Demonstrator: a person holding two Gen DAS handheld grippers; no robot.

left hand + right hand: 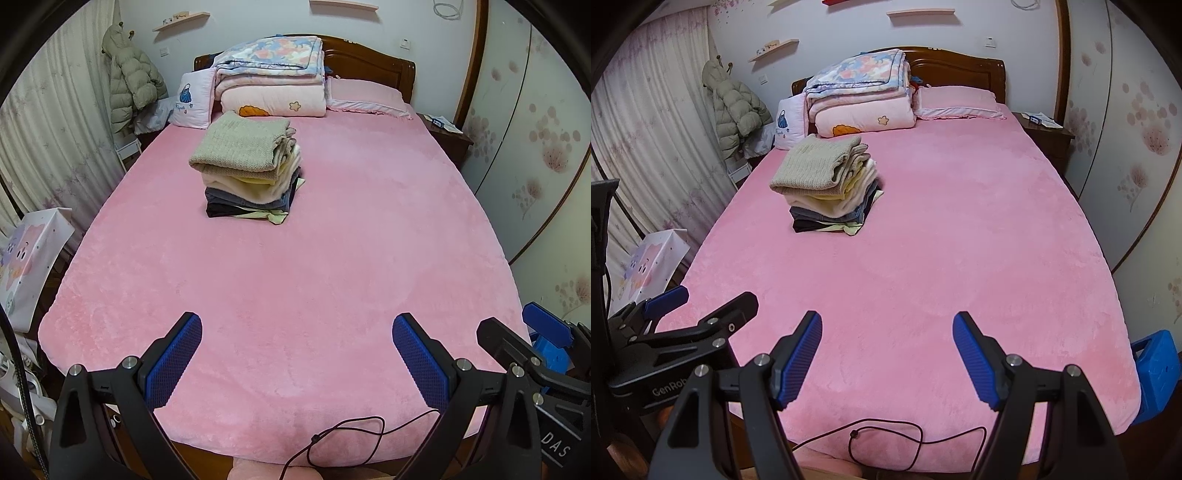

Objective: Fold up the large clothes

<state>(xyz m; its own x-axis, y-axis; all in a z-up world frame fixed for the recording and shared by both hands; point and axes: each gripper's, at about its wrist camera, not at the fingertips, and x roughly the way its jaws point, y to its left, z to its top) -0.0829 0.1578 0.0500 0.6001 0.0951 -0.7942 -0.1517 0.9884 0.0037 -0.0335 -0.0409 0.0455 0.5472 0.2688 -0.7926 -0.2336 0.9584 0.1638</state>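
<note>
A stack of folded clothes (246, 168) (827, 184), with a beige knit on top and dark pieces at the bottom, sits on the pink bed (332, 258) (942, 258) toward its far left. My left gripper (297, 325) hovers open over the bed's near edge, its blue pads wide apart with nothing between them. My right gripper (887, 321) stands open too, empty, over the same near edge. Each gripper shows at the side of the other's view. No loose garment lies on the bed.
Folded quilts (271, 74) and a pink pillow (365, 96) lie by the wooden headboard. A thin dark cord (347, 439) (886, 435) trails over the bed's near edge. A puffer coat (129, 77) hangs at the left, a blue box (1156, 369) sits at the right.
</note>
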